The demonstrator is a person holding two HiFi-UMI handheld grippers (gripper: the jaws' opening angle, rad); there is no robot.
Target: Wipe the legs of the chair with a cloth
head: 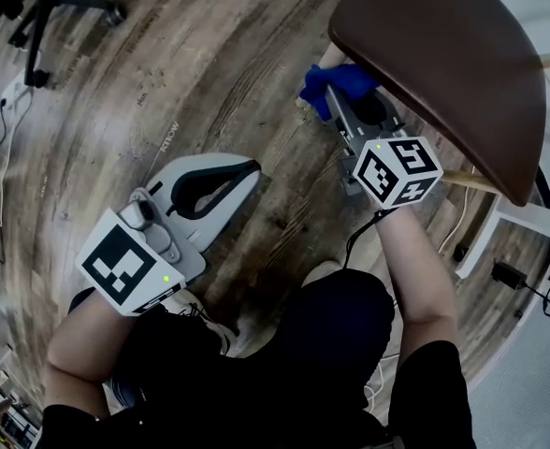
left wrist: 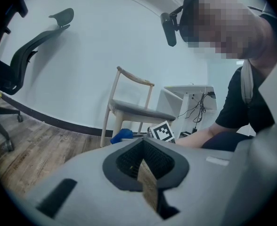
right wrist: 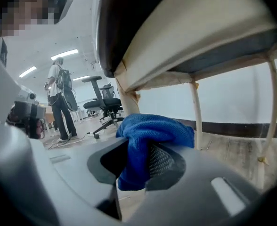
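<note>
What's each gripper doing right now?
Left gripper: closed, empty.
Right gripper: closed on the blue cloth.

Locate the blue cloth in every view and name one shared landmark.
Head view: blue cloth upper centre, under the chair seat's front edge.
Left gripper view: small blue patch low centre, beside a chair leg.
Right gripper view: centre, clamped in the right gripper.
Shared landmark: the chair.
</note>
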